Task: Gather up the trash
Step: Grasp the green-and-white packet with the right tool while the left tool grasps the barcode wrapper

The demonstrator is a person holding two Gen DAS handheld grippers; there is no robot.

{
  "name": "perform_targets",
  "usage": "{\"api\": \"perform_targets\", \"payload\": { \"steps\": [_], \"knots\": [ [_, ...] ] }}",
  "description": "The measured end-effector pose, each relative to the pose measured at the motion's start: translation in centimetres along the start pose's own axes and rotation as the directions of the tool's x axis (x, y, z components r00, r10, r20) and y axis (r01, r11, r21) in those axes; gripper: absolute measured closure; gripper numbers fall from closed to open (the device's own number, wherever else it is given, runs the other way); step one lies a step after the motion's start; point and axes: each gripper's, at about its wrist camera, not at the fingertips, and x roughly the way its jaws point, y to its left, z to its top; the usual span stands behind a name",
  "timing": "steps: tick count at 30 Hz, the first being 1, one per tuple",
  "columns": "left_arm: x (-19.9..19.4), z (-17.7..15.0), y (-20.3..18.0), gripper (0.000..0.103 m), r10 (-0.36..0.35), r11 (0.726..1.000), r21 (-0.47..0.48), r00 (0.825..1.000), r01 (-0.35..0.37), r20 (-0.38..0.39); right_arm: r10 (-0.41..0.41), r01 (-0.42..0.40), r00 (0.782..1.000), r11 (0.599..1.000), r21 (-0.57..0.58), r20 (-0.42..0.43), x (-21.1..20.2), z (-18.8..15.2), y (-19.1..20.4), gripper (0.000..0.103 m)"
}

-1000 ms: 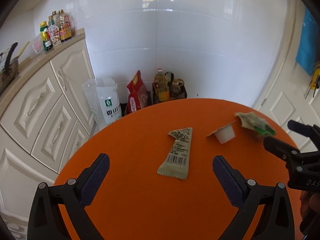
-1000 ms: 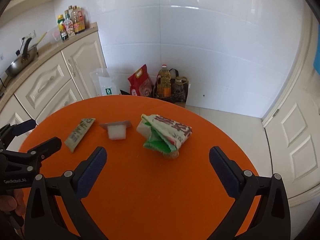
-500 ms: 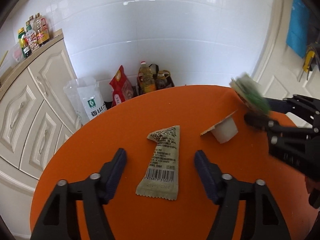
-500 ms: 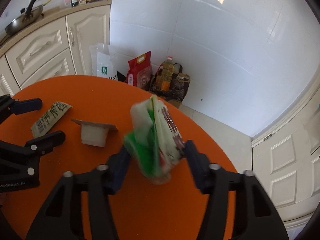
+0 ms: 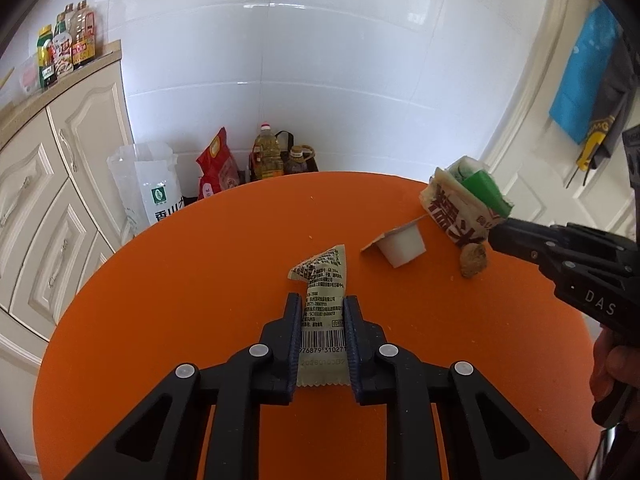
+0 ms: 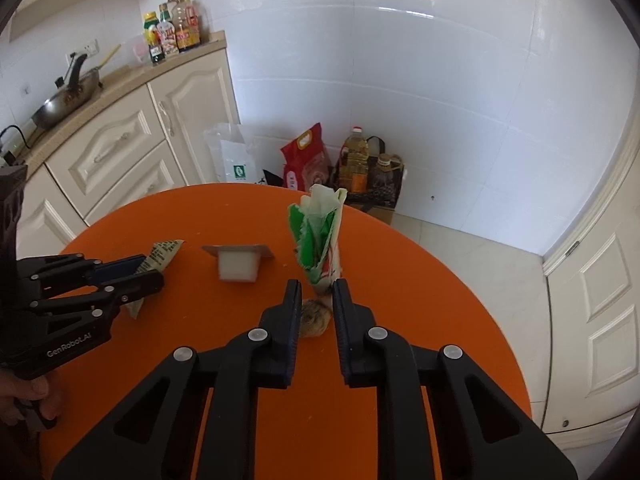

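Closing just now, the left gripper (image 5: 322, 312) pinches the flat sachet (image 5: 321, 312) lying on the table (image 5: 180, 280); the right gripper (image 6: 316, 294) clamps the crumpled wrapper (image 6: 318, 232), lifted above it. Both look light, limp, crinkly and likely slippery, so grip mid-body

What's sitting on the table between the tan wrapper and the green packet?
A small white cup, its peeled lid attached, seen in both views.

Left gripper (image 5: 322, 312) pinching beige wrapper (image 5: 322, 300), orange table (image 5: 180, 280)
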Motion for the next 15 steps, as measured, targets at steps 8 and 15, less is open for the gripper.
{"api": "perform_targets", "payload": {
  "steps": [8,15],
  "knots": [
    [1.8,1.0,0.7,0.087,0.002,0.999,-0.033,1.0,-0.002,0.015,-0.079,0.079,0.997,0.997,-0.013,-0.003,0.8,0.3,0.5,0.085],
    [2.0,-1.6,1.5,0.087,0.001,0.999,-0.05,1.0,0.0,0.021,-0.031,0.031,0.999,0.999,0.014,-0.018,3.9,1.4,-0.3,0.08]
  ]
}}
